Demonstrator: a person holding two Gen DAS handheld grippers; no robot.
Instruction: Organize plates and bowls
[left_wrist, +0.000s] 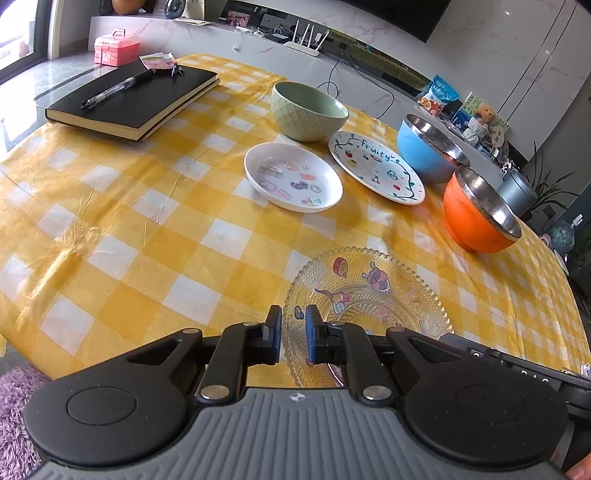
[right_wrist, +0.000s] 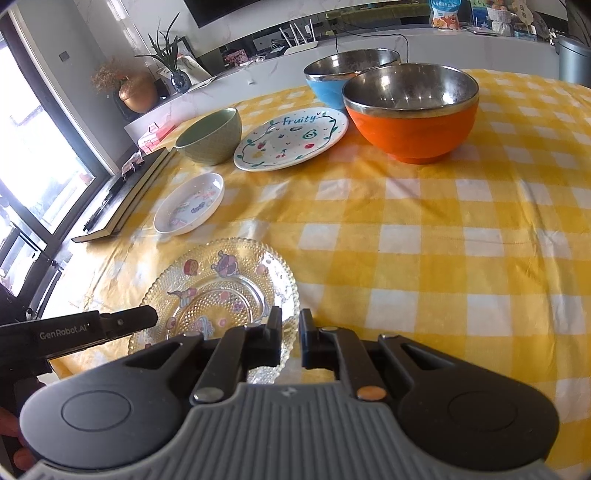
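A clear glass plate (left_wrist: 369, 299) (right_wrist: 221, 291) with cartoon prints lies near the table's front edge. My left gripper (left_wrist: 293, 317) hovers over its near rim, jaws nearly closed with a small gap, holding nothing. My right gripper (right_wrist: 290, 321) is over the same plate's right rim, jaws also narrowly apart and empty. Further back are a small white sticker dish (left_wrist: 291, 177) (right_wrist: 190, 208), a white "Fruity" plate (left_wrist: 376, 166) (right_wrist: 291, 138), a green bowl (left_wrist: 308, 110) (right_wrist: 210, 136), a blue steel bowl (left_wrist: 428, 151) (right_wrist: 343, 77) and an orange steel bowl (left_wrist: 476, 214) (right_wrist: 410, 110).
A black notebook (left_wrist: 133, 99) (right_wrist: 122, 199) with a pen on it lies at the table's far left. The yellow checked tablecloth (left_wrist: 147, 221) covers the table. A counter with a router, snacks and a pink box runs behind the table.
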